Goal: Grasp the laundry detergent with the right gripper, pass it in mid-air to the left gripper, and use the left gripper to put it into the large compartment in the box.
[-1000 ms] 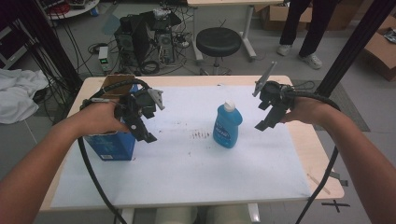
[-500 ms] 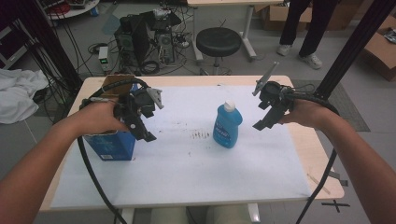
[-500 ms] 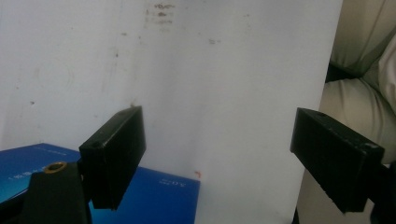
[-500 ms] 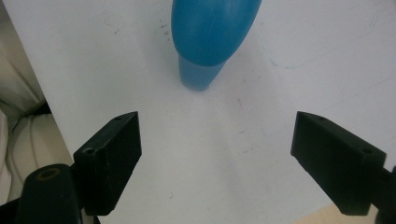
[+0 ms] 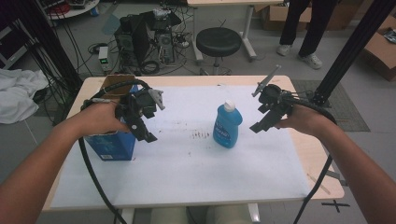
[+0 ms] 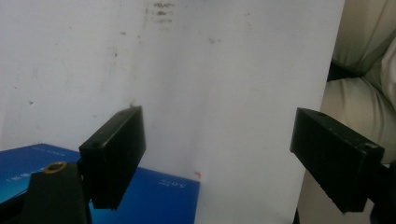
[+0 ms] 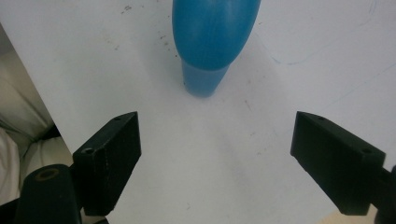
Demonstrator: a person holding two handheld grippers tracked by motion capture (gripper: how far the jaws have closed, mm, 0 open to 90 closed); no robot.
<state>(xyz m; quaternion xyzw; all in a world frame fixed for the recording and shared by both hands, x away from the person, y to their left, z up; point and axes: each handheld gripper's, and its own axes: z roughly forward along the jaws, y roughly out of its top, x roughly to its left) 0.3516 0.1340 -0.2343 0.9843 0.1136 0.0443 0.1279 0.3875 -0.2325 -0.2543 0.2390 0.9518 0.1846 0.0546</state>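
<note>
A blue dish-soap bottle [image 5: 227, 127] with a white cap stands upright in the middle of the white-covered table [image 5: 187, 172]. In the right gripper view the bottle [image 7: 210, 37] is ahead of my right gripper [image 7: 215, 158], whose jaws are wide apart with nothing between them. In the high view that right gripper [image 5: 266, 112] hovers just right of the bottle, apart from it. A blue carton [image 5: 112, 144] with an open cardboard top stands at the table's left. My left gripper [image 5: 142, 119] is held beside it, open and empty. The carton's edge [image 6: 159, 191] lies below the left gripper [image 6: 219, 149].
Dark smudges [image 5: 201, 135] mark the sheet left of the bottle. Behind the table are a black stool [image 5: 218, 42], computer gear with cables [image 5: 144, 37] and a standing person's legs [image 5: 303, 28]. A black pole [image 5: 350, 51] rises at the right. My trousers [image 6: 359, 60] lie past the table's near edge.
</note>
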